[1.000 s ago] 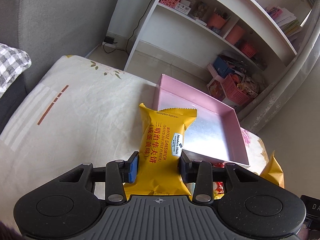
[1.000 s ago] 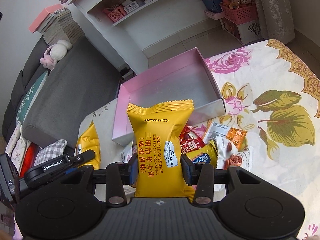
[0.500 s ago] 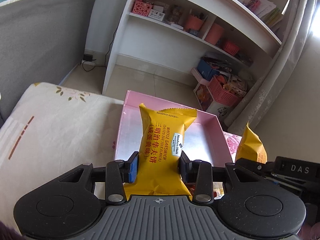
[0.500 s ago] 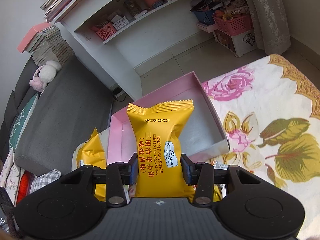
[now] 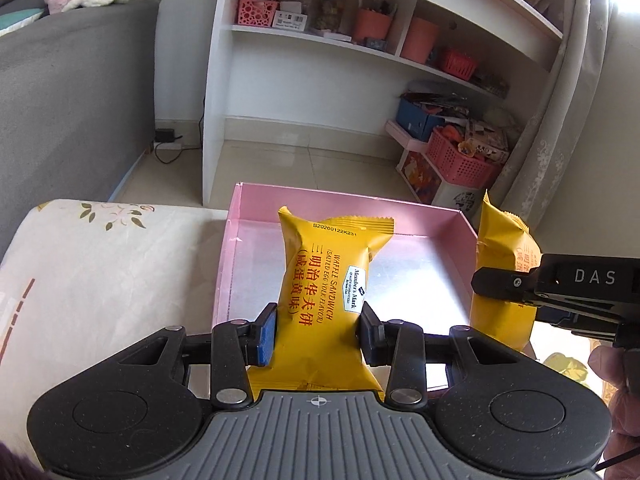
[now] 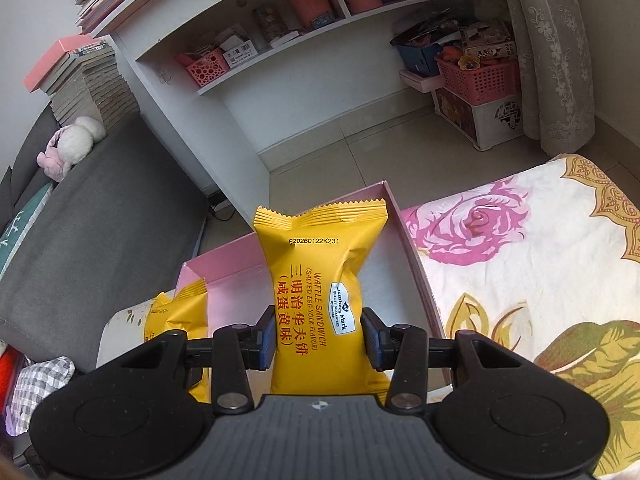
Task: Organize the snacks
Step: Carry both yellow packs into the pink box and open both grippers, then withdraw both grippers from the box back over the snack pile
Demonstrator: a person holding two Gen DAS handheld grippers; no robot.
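Note:
My left gripper is shut on a yellow waffle sandwich packet, held upright over the near left part of the pink box, whose silver floor is bare. The other gripper reaches in from the right edge, clamped on a second yellow packet above the box's right wall. In the right wrist view my right gripper is shut on its own yellow waffle sandwich packet over the pink box. The left hand's packet shows at the box's left side.
The box lies on a bed with a floral cover near its edge. Beyond is tiled floor, a white shelf unit with pink baskets, a grey sofa on the left and a lace curtain on the right.
Both grippers moved forward with their packets, from over the loose snacks and bedcover to above the pink box. The box now fills the area right behind each packet.

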